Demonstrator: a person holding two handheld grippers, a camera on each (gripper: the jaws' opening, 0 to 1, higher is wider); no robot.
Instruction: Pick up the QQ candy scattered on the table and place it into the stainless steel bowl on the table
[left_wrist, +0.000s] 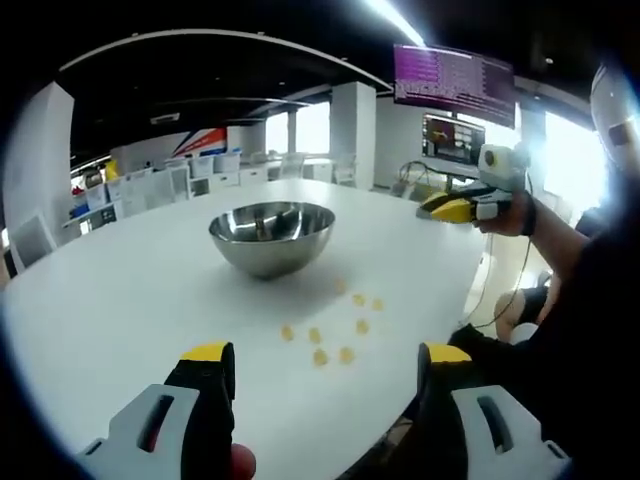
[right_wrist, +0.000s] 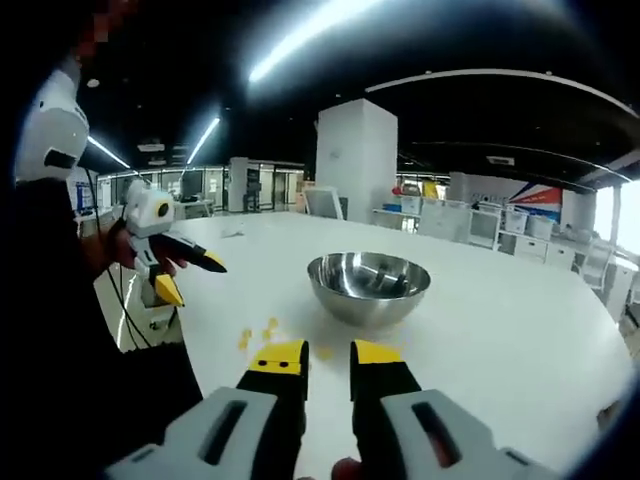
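Small yellow QQ candies (left_wrist: 330, 335) lie scattered on the white round table (left_wrist: 120, 290), in a loose cluster just in front of the stainless steel bowl (left_wrist: 271, 236) and apart from it. The bowl stands upright near the table's middle; what it holds is hard to make out through the reflections. In the left gripper view, the left gripper (left_wrist: 325, 365) hovers above the near table edge, its yellow-tipped jaws spread wide and holding nothing. In the right gripper view, the right gripper (right_wrist: 328, 358) hangs over the candies with its jaws narrowly apart, also bare. Office desks and chairs (left_wrist: 170, 180) line the background.
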